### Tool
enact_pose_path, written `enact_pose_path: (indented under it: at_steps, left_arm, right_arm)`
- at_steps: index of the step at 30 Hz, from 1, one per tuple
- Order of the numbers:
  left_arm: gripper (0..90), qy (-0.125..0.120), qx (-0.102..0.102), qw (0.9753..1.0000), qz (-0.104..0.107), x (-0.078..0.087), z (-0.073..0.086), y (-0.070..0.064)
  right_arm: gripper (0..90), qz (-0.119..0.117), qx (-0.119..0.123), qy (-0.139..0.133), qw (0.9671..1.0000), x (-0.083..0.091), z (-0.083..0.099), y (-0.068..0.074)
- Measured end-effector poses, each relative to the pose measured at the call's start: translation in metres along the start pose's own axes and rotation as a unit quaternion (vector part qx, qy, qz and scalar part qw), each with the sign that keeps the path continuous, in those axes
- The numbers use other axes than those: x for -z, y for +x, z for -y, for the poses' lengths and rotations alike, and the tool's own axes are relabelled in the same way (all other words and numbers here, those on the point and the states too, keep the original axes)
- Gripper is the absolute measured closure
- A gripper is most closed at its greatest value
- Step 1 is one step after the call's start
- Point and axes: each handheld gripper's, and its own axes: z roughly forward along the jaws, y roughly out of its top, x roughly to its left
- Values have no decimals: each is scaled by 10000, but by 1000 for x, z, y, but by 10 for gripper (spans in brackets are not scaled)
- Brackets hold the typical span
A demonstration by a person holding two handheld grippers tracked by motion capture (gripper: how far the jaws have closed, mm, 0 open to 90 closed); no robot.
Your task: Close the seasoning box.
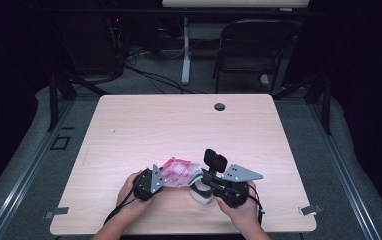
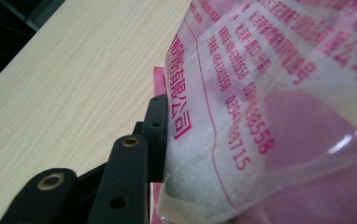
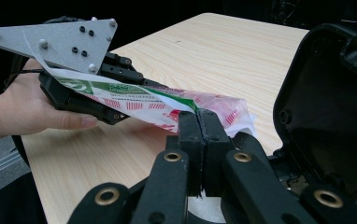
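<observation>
A clear plastic bag (image 1: 179, 171) with pink print and white grains inside hangs between the two grippers, just above the wooden table (image 1: 179, 125). My left gripper (image 1: 162, 179) is shut on the bag's left end; in the left gripper view one black jaw presses against the bag (image 2: 270, 93) and the other jaw is hidden behind it. My right gripper (image 3: 199, 117) is shut on the bag's (image 3: 167, 105) green-and-white edge, its two jaws pressed together. In the right gripper view the left gripper (image 3: 130, 88) holds the far end in a hand.
Beside the right gripper stands a white-based device (image 1: 201, 195) with a raised black lid (image 1: 215, 160), which looms at the right of the right gripper view (image 3: 326, 116). The table has a cable hole (image 1: 220, 106) at the back. A black chair (image 1: 251, 47) stands beyond the table.
</observation>
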Motion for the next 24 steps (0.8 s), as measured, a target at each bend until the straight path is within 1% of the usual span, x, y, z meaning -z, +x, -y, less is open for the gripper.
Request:
enact_pose_path:
  at_steps: [5,9,10,12,14,16,19,22,24]
  left_arm:
    - [671,-3,125,9999,70,-1,1,3]
    - [672,-42,329,9994,136,-2,3,6]
    - [672,-28,357,9992,184,-2,3,8]
    - [673,-47,436,9988,206,-2,3,9]
    - [673,-64,535,9982,252,-3,4,12]
    - [673,-82,688,9971,323,-4,5,14]
    - [674,-118,837,9957,374,-4,5,18]
    - [674,-124,956,9945,403,-4,6,21]
    - [675,-113,1000,9941,408,-4,7,23]
  right_arm:
    - [880,11,-2,-5,10000,0,0,0]
    - [862,19,-27,-8,10000,1,0,-1]
    - [853,17,-32,-11,10000,1,0,0]
    - [846,45,-31,-13,10000,1,1,0]
    - [832,62,-31,-13,10000,3,1,-1]
    - [809,57,-68,-60,9999,4,1,-1]
    - [799,54,-140,-91,9998,6,2,-3]
    - [790,51,-143,-109,9998,6,3,-3]
    - [781,86,-137,-87,9998,7,3,-4]
